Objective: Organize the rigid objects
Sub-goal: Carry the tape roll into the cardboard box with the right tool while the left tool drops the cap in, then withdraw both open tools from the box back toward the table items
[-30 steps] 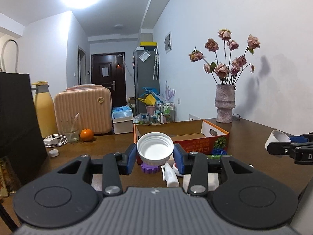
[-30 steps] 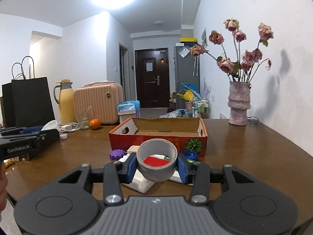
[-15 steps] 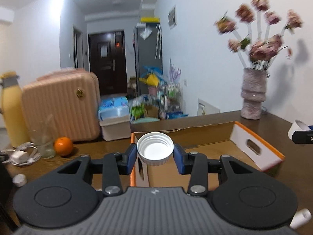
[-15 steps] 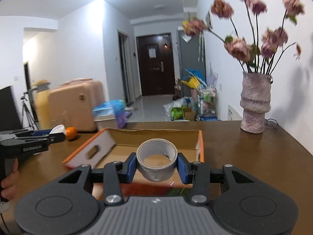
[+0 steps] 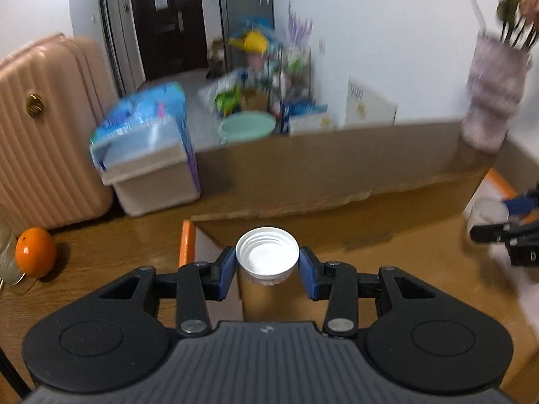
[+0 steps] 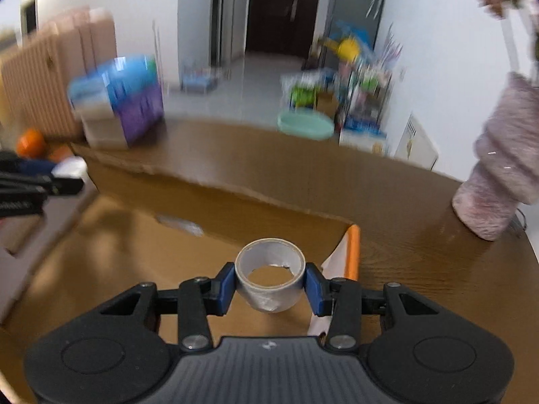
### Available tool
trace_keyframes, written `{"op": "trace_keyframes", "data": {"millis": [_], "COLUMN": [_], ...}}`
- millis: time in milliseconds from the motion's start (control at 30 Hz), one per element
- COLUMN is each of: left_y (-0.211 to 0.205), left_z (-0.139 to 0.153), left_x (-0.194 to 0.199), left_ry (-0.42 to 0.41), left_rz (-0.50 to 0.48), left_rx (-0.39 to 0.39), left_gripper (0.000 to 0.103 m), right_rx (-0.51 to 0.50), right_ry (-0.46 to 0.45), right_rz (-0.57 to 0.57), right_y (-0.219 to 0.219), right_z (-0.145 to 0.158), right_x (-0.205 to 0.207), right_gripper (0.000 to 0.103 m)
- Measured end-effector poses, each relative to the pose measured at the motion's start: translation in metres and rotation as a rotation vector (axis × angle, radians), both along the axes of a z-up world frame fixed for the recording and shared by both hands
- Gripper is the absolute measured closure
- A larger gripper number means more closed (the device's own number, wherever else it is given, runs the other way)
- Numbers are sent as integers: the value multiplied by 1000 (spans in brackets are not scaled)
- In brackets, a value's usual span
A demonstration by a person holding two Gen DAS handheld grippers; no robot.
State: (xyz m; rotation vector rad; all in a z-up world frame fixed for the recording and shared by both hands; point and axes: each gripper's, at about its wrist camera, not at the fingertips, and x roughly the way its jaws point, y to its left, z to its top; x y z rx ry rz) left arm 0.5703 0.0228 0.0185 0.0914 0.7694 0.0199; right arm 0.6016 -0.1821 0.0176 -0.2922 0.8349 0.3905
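Above the open cardboard box [image 5: 387, 245], the left claw [image 5: 267, 262] grips a white bottle cap [image 5: 267, 256]. Over the same box, the right claw [image 6: 269, 277] is clamped on a grey tape roll [image 6: 269, 279].

Both grippers have moved forward and now tilt down over the box [image 5: 387, 245]. A second ago the left gripper [image 5: 267, 271] held the cap [image 5: 267, 256] short of the box; now it hangs above the box's left corner. The right gripper [image 6: 269, 284] has likewise carried the tape [image 6: 269, 277] above the box's right end.
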Motion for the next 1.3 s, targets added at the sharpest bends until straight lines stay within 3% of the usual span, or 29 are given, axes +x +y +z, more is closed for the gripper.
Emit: {"op": "trace_keyframes", "data": {"millis": [100,133,200,333,467,533,700,967,1033,1167,1300], "left_y": [-3,-3,-4,-5,0,2,0,-8,-9,-15,-16], "left_z": [-5,-5,-6,-2,23,41,80,132,138,136,121], "left_x": [4,2,2,2,-16,-32,-86,-184,-210,-268,-330], "left_ry": [37,33,34,47,61,35,-15,-178,-227,-336,-464], "left_rz": [-23,-28,-33,-22,-8,-1,-5,-5,-11,-34,-14], "left_rx": [12,18,29,29,-4,-18,-23,-18,-22,3,32], "left_gripper": [60,51,47,43,39,24,22,12,9,0,0], "right_rx": [-104,-133,-149,-142,-80,-45,36,78,92,77,87], "right_ry": [8,6,-1,8,19,21,13,-129,-199,-327,-444], "right_rz": [26,31,33,30,10,1,-42,-13,10,31,17], "right_y": [17,23,29,34,19,11,-9,-18,-19,-25,-37], "right_z": [-15,-18,-20,-18,8,26,71,136,145,145,132], "right_x": [9,9,6,8,-4,-17,-57,-153,-180,-233,-287], "right_gripper": [59,57,48,47,46,38,35,22,11,7,7]}}
